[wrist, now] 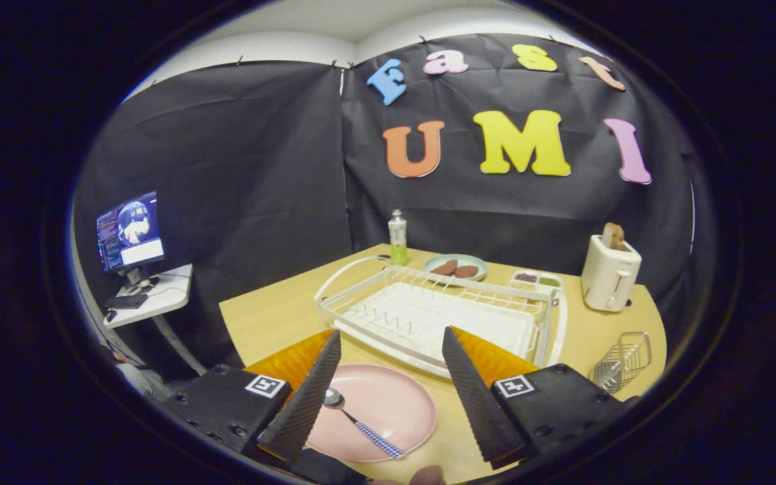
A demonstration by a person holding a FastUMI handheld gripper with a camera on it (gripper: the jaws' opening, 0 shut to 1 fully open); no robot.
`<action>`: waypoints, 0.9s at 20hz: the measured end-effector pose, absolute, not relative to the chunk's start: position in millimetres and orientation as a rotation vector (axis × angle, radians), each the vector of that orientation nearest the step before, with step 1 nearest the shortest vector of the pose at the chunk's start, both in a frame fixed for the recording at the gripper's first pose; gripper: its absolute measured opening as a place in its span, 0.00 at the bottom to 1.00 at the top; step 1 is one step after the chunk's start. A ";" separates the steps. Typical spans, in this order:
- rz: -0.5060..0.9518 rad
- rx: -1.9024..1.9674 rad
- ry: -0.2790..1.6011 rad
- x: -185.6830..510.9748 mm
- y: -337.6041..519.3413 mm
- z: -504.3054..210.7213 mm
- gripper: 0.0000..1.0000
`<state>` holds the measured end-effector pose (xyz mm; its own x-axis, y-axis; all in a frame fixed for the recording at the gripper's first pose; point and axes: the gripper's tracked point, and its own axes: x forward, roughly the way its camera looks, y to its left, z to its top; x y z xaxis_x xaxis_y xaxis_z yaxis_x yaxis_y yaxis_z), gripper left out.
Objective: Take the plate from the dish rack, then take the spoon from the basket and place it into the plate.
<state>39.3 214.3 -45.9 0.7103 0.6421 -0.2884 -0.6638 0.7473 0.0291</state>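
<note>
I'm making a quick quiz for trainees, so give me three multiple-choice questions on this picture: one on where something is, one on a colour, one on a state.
1. Where does the spoon lie?
A. in the rack
B. on the pink plate
C. in the basket

2. What colour is the plate between the fingers?
A. pink
B. white
C. yellow

3. How does the gripper stand?
A. shut on the spoon
B. shut on the plate
C. open, holding nothing

Answers:
1. B: the spoon rests on the plate, bowl end near the left finger.
2. A: it is pink, lying on the table in front of the white rack.
3. C: the fingers stand wide apart, with the plate and spoon lying free between them; the wire basket lies off to the right.
</note>
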 end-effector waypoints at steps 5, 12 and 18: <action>0.531 -0.038 0.158 34.2 160.7 -17.9 1.00; 0.270 0.034 0.010 11.7 88.6 11.9 1.00; 0.128 0.038 -0.072 -6.7 81.2 26.7 1.00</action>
